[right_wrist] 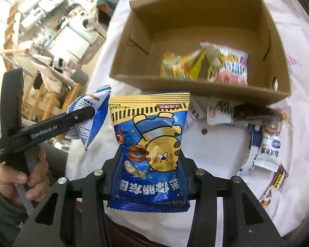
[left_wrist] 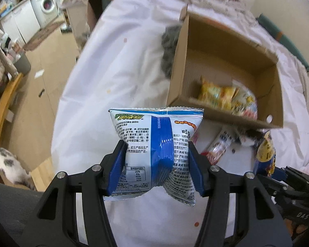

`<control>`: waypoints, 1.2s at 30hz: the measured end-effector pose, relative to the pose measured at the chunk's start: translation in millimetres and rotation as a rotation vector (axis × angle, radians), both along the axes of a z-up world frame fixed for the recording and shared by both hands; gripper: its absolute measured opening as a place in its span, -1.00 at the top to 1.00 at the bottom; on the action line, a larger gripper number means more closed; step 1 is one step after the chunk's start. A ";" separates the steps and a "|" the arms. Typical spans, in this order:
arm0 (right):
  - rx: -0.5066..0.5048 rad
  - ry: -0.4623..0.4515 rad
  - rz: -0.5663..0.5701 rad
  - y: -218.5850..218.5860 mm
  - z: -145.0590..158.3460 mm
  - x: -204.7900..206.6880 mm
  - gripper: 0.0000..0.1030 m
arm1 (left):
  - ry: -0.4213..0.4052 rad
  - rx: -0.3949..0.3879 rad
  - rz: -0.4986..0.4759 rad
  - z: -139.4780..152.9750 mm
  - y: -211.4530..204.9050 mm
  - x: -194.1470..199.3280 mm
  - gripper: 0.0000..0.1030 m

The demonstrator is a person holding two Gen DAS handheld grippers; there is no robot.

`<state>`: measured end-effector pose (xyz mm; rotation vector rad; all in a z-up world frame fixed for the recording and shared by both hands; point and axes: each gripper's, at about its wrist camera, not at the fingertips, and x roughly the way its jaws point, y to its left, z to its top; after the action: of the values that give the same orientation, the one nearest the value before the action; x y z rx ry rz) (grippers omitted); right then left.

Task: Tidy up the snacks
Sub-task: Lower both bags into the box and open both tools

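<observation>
White cloth over the desk (right_wrist: 88, 164) carries an open brown cardboard box (right_wrist: 195, 86) with two packets inside; loose sachets (right_wrist: 267, 144) lie just before its near wall. Left tongs (left_wrist: 156, 160) clench a white-and-blue snack bag (left_wrist: 154, 144); right tongs (right_wrist: 150, 170) grasp a blue tiger-print bag (right_wrist: 150, 144). Both bags hang short of the box, so each should clear that near wall before release.

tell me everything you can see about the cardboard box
The cardboard box is plain brown corrugated card, open at the top, with a round hole in one side wall and slits cut in its walls. It sits on the white sheet, beyond both held bags. Inside lie a yellow snack packet and a white and yellow one; the rest of its floor is bare. More packets lie outside along its near wall.
</observation>
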<state>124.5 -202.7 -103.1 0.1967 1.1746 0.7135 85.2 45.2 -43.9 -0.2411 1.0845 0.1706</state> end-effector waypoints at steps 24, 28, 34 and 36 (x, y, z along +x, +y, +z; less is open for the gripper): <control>0.021 -0.251 -0.252 -52.2 86.8 54.5 0.09 | -0.195 0.037 -0.141 81.0 -27.2 72.8 -0.04; 0.012 -0.258 -0.282 -59.4 92.1 75.2 0.09 | -0.209 0.049 -0.161 81.4 -35.6 90.5 -0.04; -0.010 -0.216 -0.326 -71.7 72.4 106.8 0.09 | -0.168 0.067 -0.201 58.9 -46.2 116.3 -0.05; -0.006 -0.182 -0.356 -78.8 59.8 110.0 0.09 | -0.163 0.077 -0.207 48.2 -48.0 119.4 -0.05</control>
<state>234.5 -281.5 -43.3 0.3203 0.9354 0.4046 204.5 -2.8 4.3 -0.0712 0.9323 0.0061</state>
